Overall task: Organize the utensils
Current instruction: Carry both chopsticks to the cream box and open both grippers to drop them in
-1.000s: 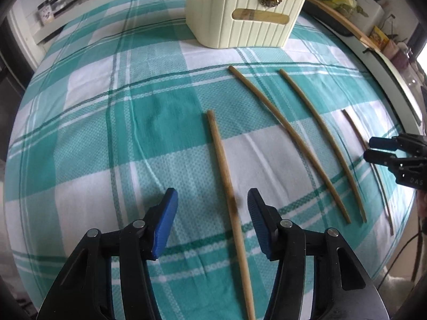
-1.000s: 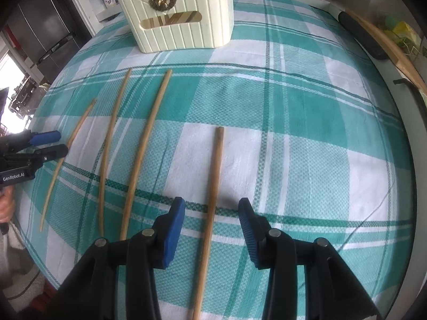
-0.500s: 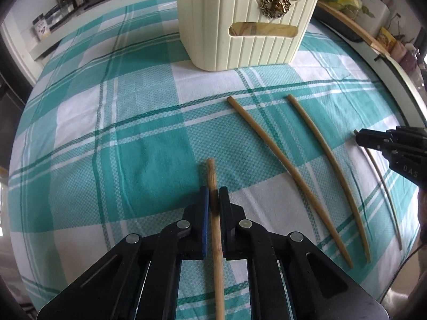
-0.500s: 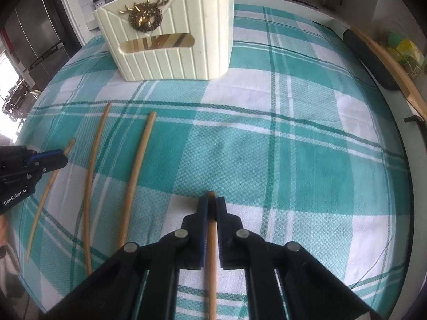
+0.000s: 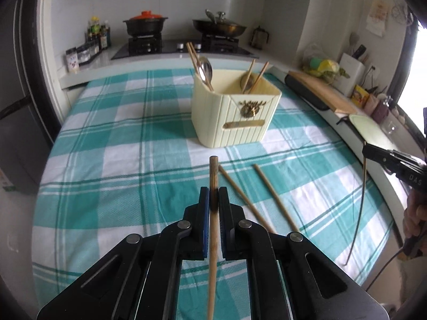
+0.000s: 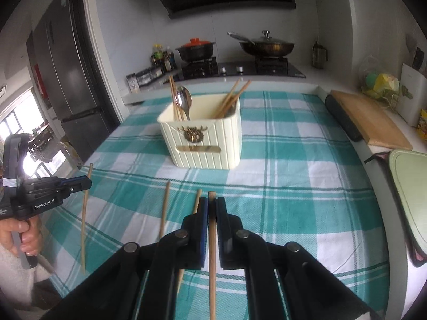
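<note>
My left gripper [image 5: 213, 196] is shut on a wooden chopstick [image 5: 213, 170] and holds it lifted above the checked tablecloth [image 5: 120, 165]. My right gripper [image 6: 211, 204] is shut on another wooden chopstick [image 6: 212, 240], also lifted. Each gripper shows in the other's view, left [image 6: 80, 182] and right [image 5: 373, 152], each holding a chopstick. Two more chopsticks [image 5: 240, 194] [image 5: 272, 194] lie on the cloth between them. A cream utensil holder [image 5: 234, 114] with chopsticks and spoons stands ahead of both grippers; it also shows in the right wrist view [image 6: 202, 138].
A stove with a black pot [image 5: 145, 25] and a pan [image 5: 218, 26] is on the counter behind the table. A wooden cutting board [image 6: 368, 120] and a pale green board [image 6: 411, 194] lie at the right edge. A dark fridge [image 6: 61, 80] stands at left.
Both grippers closed on chopsticks, then lifted them off the cloth and tilted up, so the holder and kitchen now show ahead.
</note>
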### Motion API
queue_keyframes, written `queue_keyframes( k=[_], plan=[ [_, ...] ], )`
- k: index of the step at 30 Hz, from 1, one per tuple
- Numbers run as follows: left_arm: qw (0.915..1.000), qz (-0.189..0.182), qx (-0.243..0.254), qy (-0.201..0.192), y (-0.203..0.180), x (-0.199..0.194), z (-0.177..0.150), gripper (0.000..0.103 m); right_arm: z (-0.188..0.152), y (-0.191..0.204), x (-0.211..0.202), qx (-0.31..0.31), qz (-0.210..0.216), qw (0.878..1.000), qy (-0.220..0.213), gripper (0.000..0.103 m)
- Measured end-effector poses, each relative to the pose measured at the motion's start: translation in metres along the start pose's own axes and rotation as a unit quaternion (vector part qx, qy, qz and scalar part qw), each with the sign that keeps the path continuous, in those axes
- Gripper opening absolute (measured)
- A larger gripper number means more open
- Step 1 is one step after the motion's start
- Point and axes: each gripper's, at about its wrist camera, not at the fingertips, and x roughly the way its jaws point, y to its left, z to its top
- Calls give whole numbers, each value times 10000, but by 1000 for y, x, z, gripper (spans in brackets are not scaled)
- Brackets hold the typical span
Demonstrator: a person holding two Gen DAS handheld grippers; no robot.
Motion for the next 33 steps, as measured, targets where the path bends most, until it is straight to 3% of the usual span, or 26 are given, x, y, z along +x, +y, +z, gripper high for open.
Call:
queue_keyframes(
  k=[8,16,33],
  plan=[
    [9966,-204,-286,-745,0,-63,-8,5,-14,25,-61,-25,-56,9964,-849,6],
    [9926,-276,-400,-1117,-8,-92,-15,5,-16,44,-91,-147,-238,9895,-1415,6],
    [9872,-490,-313,-1483,-28,-130,-14,5,-1,63,-112,-297,-80,9826,-1830,6]
  ],
)
